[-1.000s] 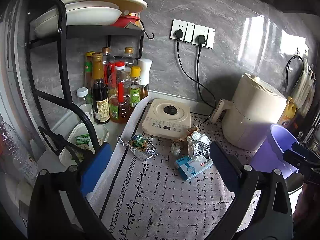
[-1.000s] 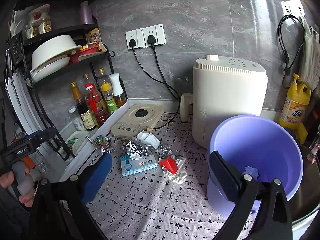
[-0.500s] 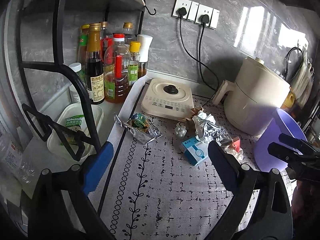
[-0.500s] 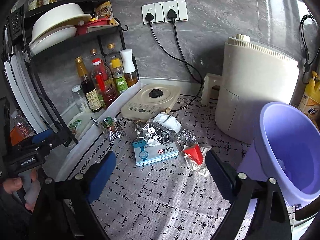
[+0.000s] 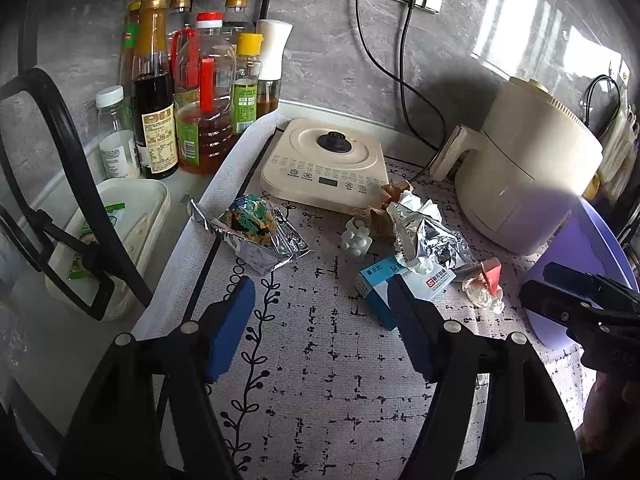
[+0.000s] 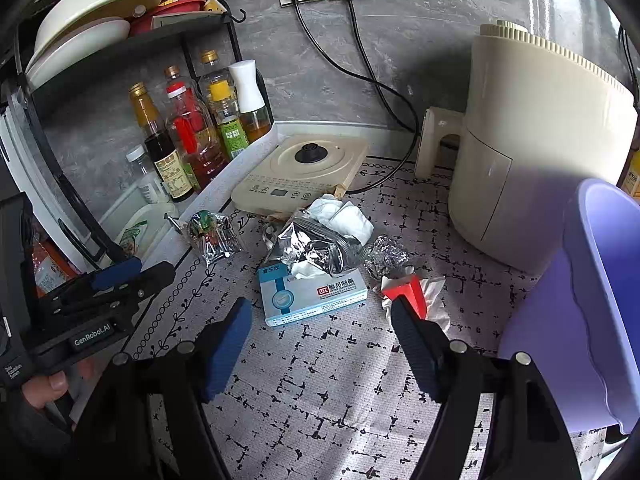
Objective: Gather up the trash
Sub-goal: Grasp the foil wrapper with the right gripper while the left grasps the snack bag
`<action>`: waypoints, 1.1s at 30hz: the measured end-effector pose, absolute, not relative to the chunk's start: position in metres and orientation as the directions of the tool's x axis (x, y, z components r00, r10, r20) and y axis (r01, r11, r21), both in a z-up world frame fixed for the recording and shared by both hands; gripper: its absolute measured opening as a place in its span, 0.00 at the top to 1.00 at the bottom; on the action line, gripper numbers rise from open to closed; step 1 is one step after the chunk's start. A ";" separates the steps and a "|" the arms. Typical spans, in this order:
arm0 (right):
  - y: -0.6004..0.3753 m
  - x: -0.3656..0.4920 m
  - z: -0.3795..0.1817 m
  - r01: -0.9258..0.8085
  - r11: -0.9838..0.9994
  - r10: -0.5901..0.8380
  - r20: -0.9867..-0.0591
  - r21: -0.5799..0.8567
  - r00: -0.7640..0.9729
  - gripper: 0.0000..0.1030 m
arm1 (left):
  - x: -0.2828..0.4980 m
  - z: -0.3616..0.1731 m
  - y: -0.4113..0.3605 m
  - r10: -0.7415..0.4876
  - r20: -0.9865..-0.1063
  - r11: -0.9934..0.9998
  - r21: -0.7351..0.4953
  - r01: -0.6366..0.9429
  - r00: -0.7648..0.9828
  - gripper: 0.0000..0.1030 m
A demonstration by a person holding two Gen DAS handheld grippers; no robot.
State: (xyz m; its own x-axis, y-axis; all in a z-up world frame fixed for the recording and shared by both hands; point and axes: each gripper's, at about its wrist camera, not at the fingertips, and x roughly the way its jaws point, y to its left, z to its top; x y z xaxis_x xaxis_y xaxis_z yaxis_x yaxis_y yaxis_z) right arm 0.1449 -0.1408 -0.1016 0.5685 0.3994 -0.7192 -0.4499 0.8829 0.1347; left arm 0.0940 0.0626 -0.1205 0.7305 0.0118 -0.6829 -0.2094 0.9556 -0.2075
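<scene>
While the left gripper (image 5: pixel 322 322) hangs over the patterned mat (image 5: pixel 320 380) with its blue pads spread wide and nothing between them, the left wrist view shows the litter just ahead: a foil snack wrapper (image 5: pixel 256 236) near the mat's left edge, and a blue medicine box (image 5: pixel 394 284) under crumpled foil (image 5: pixel 426 240) and tissue, close to the cream induction cooker (image 5: pixel 326 164). A red scrap (image 5: pixel 493 276) lies on white tissue beside the purple bin (image 5: pixel 592 248) (only partly in view).

In the right wrist view, the right gripper (image 6: pixel 322 340) is likewise wide open and empty, poised above the mat with the medicine box (image 6: pixel 312 292) just beyond its pads. The tilted purple bin (image 6: pixel 592 300) fills the right edge, beside the air fryer (image 6: pixel 540 148).
</scene>
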 end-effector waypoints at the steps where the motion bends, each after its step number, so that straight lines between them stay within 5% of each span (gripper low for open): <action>1: -0.140 0.149 -0.103 -0.447 0.883 0.400 -0.722 0.139 0.564 0.32 | 0.099 -0.124 0.064 0.018 -0.690 0.953 -0.208 -0.221 0.724 0.36; 19: -0.101 0.224 -0.130 -0.548 0.828 0.410 -0.798 0.123 0.441 0.32 | 0.167 -0.169 0.093 0.098 -0.768 0.890 -0.216 -0.401 0.633 0.45; 24: -0.090 0.240 -0.132 -0.588 0.799 0.433 -0.799 0.125 0.418 0.34 | 0.176 -0.179 0.099 0.085 -0.779 0.874 -0.241 -0.421 0.621 0.60; 27: -0.083 0.248 -0.137 -0.602 0.785 0.444 -0.810 0.145 0.384 0.46 | 0.180 -0.183 0.103 0.070 -0.788 0.868 -0.253 -0.426 0.612 0.81; 30: -0.078 0.252 -0.142 -0.618 0.770 0.451 -0.821 0.158 0.351 0.67 | 0.179 -0.184 0.104 0.065 -0.787 0.868 -0.259 -0.424 0.614 0.93; 33: -0.076 0.249 -0.143 -0.633 0.756 0.458 -0.827 0.168 0.327 0.83 | 0.176 -0.180 0.103 0.056 -0.775 0.870 -0.271 -0.412 0.629 0.94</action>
